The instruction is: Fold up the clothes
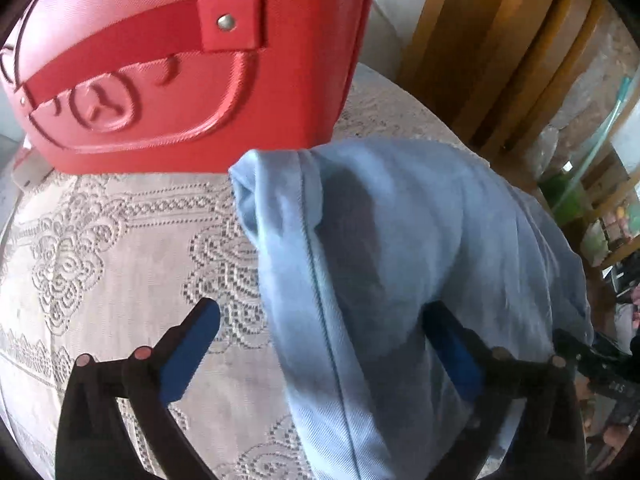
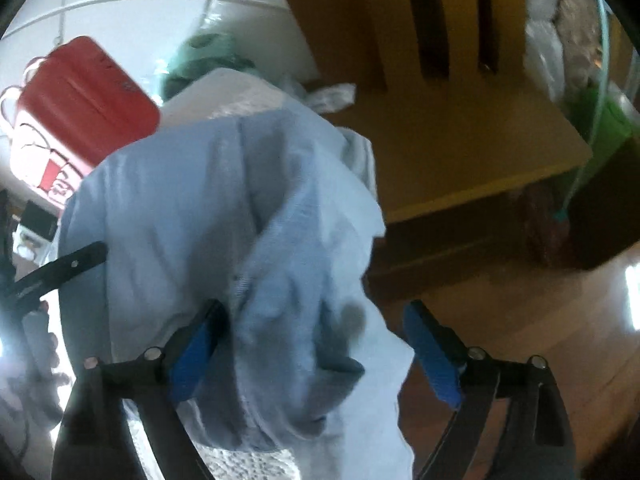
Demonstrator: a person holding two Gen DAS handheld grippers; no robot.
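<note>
Your left gripper point(image 1: 320, 344) hangs over the tabletop point(image 1: 120, 248) with its jaws wide open, a fold of the light blue garment point(image 1: 400, 240) lying between them but not pinched. The garment sits bunched on the lace cloth point(image 1: 80, 280) toward the right side, its far end just beside the red bag point(image 1: 180, 80) at the far left. Your right gripper point(image 2: 316, 344) also has its jaws spread apart, the garment's crumpled edge point(image 2: 304, 320) hanging between the blue pads point(image 2: 192, 356) at the tabletop's near right. A wooden chair point(image 2: 460, 140) stands beyond on the right.
</note>
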